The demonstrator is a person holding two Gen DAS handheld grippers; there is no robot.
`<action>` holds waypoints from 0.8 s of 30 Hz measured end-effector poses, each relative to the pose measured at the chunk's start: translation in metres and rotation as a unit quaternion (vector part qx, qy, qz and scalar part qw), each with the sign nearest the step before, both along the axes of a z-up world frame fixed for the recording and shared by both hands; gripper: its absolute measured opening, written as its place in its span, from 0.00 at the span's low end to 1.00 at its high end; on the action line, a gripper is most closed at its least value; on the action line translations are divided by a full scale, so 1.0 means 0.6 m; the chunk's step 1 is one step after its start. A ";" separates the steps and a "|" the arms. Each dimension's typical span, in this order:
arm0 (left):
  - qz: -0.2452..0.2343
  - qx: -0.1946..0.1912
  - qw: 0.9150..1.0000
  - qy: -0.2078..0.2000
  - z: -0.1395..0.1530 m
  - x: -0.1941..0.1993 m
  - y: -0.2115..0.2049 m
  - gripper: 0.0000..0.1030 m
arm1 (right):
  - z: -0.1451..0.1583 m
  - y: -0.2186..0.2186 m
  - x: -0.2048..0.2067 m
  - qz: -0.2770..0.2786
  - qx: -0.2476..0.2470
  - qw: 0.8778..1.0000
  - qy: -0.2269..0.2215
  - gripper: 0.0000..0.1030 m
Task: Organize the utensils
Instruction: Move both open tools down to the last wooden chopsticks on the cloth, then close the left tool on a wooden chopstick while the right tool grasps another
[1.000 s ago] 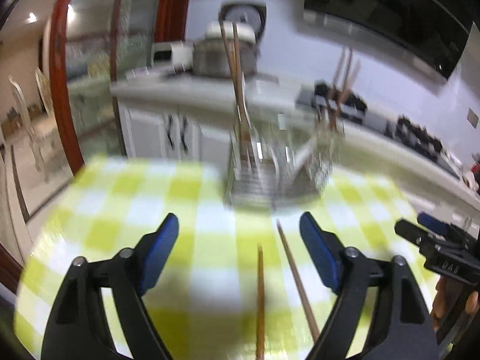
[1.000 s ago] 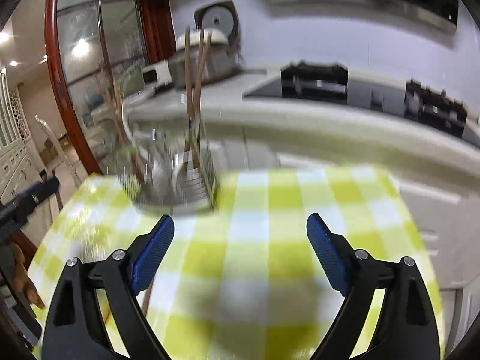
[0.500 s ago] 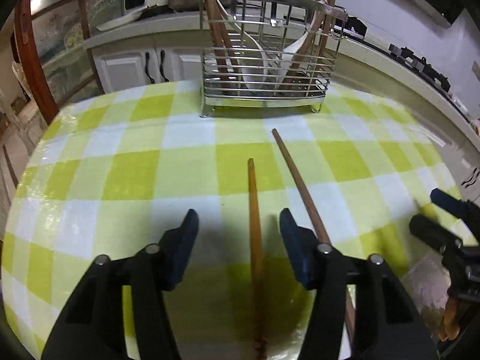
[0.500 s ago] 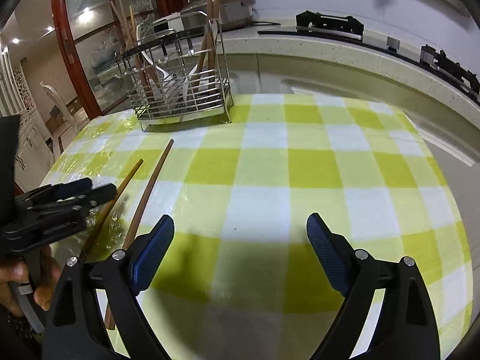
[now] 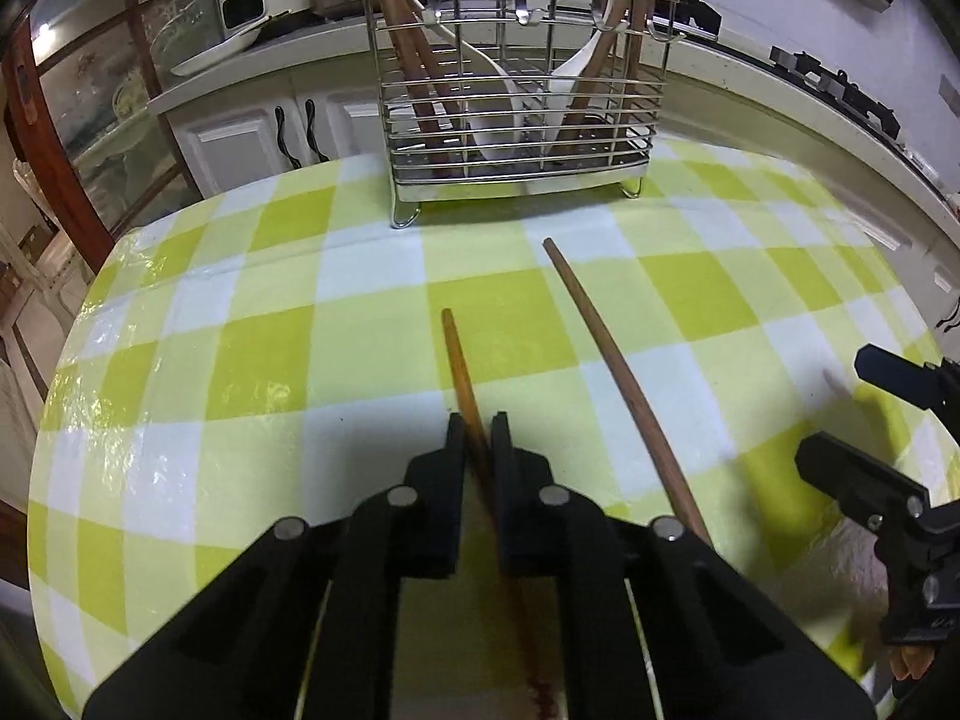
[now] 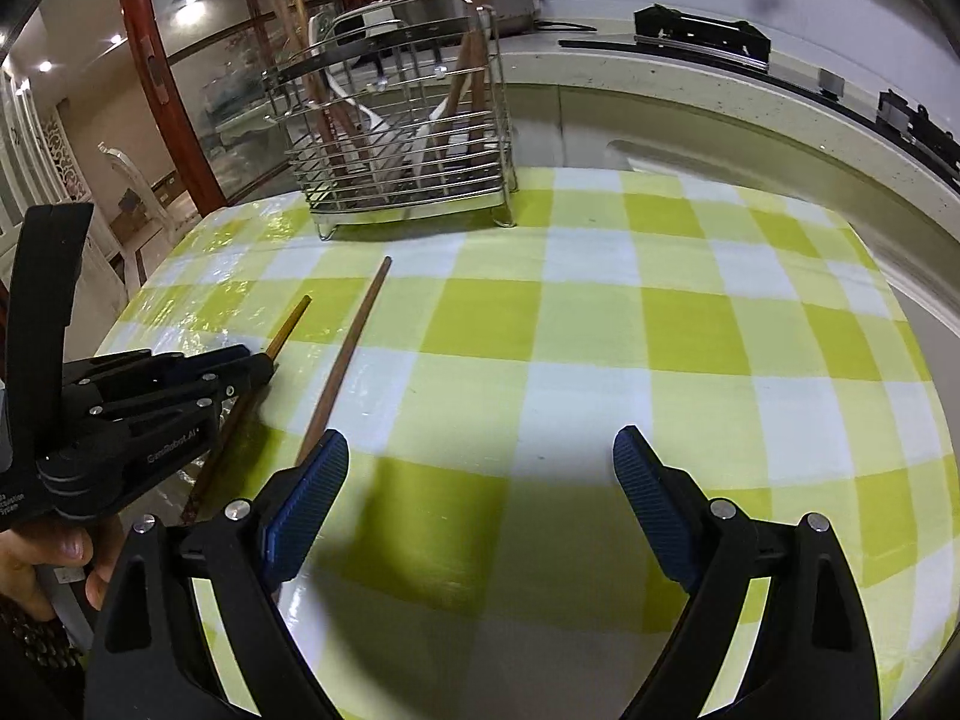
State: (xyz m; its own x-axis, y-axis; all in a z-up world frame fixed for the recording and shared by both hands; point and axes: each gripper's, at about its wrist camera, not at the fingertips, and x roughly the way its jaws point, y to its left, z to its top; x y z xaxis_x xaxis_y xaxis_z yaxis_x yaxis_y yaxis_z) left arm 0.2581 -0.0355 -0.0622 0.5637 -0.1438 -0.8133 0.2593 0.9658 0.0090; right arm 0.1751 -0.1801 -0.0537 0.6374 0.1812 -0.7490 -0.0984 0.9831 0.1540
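A light orange-brown wooden chopstick [image 5: 459, 360] lies on the table [image 5: 240, 360], which is covered in a green-and-white checked cloth. The left gripper [image 5: 478, 429] has just been closing its jaws, and they now pinch this chopstick. A darker brown wooden chopstick [image 5: 606, 348] lies just beside it, untouched. Behind both stands a silver wire utensil rack [image 5: 516, 102] holding more chopsticks and white spoons. The right gripper [image 6: 480, 456] hovers nearby, jaws wide and empty.
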 end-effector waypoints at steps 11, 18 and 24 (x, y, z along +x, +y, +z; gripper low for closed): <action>0.028 -0.051 0.998 -0.006 0.012 -0.010 0.049 0.07 | 0.015 0.070 0.037 0.029 -0.035 0.999 0.005 0.82; 0.042 -0.064 0.997 -0.015 0.024 -0.013 0.076 0.07 | -0.002 0.116 0.076 0.034 -0.050 0.998 0.033 0.71; 0.048 -0.071 0.996 -0.017 0.022 -0.016 0.089 0.07 | -0.014 0.141 0.106 0.025 -0.068 0.996 0.046 0.55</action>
